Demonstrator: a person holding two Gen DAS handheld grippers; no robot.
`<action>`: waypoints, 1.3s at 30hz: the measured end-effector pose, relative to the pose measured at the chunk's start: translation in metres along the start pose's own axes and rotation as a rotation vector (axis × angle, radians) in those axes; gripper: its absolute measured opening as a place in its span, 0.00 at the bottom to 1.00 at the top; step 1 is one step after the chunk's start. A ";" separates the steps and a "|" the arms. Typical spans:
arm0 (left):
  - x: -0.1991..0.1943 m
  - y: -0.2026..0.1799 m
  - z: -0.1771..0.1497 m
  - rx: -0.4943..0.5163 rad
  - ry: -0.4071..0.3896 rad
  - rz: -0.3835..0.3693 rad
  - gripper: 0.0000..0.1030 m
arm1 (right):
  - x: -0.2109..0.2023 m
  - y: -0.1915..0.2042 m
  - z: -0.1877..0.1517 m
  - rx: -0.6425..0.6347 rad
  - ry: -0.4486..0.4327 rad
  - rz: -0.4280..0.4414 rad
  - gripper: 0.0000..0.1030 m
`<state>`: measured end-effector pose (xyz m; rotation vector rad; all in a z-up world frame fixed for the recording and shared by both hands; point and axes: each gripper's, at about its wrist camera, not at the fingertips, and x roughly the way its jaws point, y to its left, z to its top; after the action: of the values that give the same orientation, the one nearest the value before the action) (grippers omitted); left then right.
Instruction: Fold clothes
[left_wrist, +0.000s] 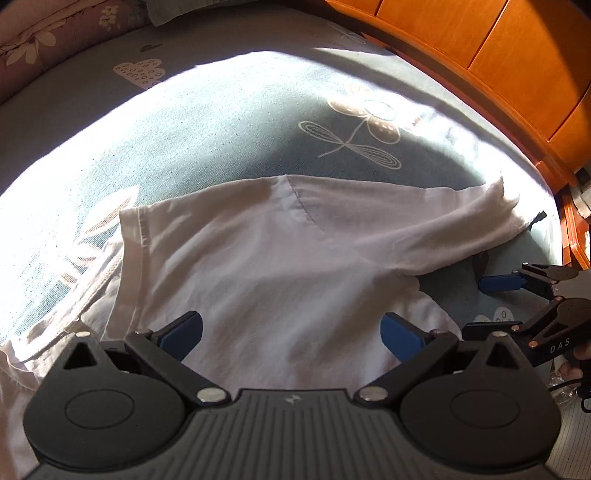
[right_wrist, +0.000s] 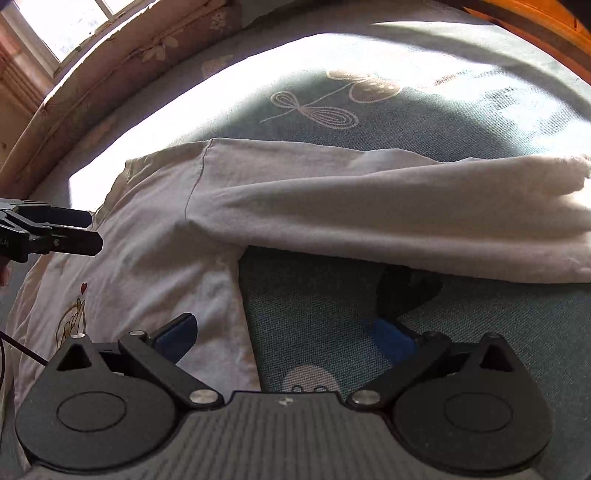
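A white T-shirt (left_wrist: 266, 266) lies spread on the blue-grey bed sheet (left_wrist: 221, 129), one sleeve (left_wrist: 461, 225) stretched out to the right. My left gripper (left_wrist: 291, 332) hovers open over the shirt's body, with nothing between its blue pads. In the right wrist view the shirt (right_wrist: 155, 266) shows a small print with a red heart (right_wrist: 84, 287), and the long sleeve (right_wrist: 406, 214) crosses the frame. My right gripper (right_wrist: 284, 338) is open too, straddling the shirt's side edge under the armpit: one pad over cloth, the other over bare sheet. Each gripper shows at the edge of the other's view.
An orange wooden headboard (left_wrist: 480, 59) runs along the far right of the bed. A floral brown pillow or quilt (left_wrist: 37, 40) lies at the far left, and a window (right_wrist: 66, 26) is behind it. Bright sunlight falls on the sheet (right_wrist: 480, 118) beyond the shirt.
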<state>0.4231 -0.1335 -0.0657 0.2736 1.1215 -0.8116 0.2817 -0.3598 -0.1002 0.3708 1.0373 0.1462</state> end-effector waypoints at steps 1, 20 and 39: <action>0.004 -0.004 0.011 0.023 0.003 -0.020 0.99 | -0.001 -0.002 0.000 0.001 -0.002 0.014 1.00; 0.146 -0.068 0.160 0.543 0.506 -0.431 0.94 | -0.012 -0.029 -0.022 -0.038 -0.131 0.201 1.00; 0.200 -0.070 0.195 0.381 0.806 -0.727 0.98 | -0.012 -0.042 -0.022 0.021 -0.162 0.264 1.00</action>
<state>0.5475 -0.3820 -0.1427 0.5535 1.8618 -1.6524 0.2543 -0.3971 -0.1163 0.5300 0.8278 0.3369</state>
